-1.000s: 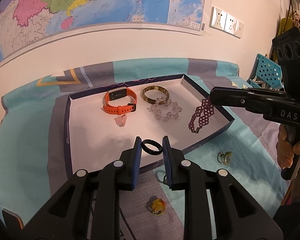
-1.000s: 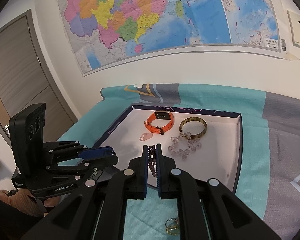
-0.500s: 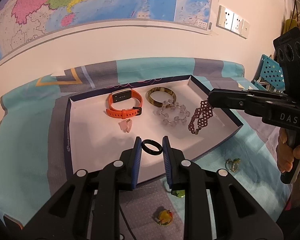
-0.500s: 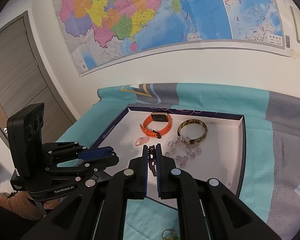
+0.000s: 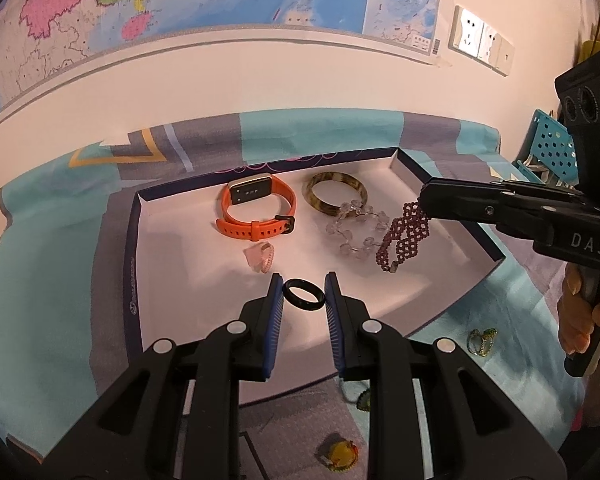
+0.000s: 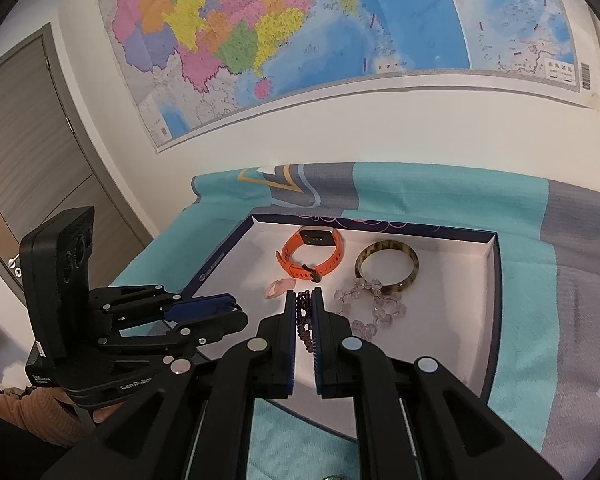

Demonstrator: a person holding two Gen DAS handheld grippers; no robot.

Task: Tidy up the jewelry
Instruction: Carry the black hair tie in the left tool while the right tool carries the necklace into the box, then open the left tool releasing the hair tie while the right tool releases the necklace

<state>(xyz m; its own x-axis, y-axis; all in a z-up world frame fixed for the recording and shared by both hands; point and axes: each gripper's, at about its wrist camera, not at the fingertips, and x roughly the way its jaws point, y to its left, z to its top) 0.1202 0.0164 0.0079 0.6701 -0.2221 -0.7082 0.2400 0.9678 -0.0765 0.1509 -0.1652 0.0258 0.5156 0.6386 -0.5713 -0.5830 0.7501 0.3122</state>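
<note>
Both claws hold jewelry above the white tray (image 5: 172, 264): left gripper (image 5: 303, 298) pinches a black ring (image 5: 303, 299), right gripper (image 6: 304, 312) clamps a purple beaded bracelet (image 5: 404, 236).
On the teal and grey bedcover (image 5: 52, 288), the tray holds an orange smartwatch (image 5: 256, 212), a tortoiseshell bangle (image 5: 334, 198), a clear crystal bracelet (image 5: 356, 232) and a small pink piece (image 5: 260, 258). Gold-green earrings (image 5: 482, 342) and a yellow brooch (image 5: 342, 454) lie on the cover outside it.

Wall map (image 6: 300, 40), wall sockets (image 5: 480, 42), grey door (image 6: 32, 152), patterned bedspread (image 6: 540, 264)
</note>
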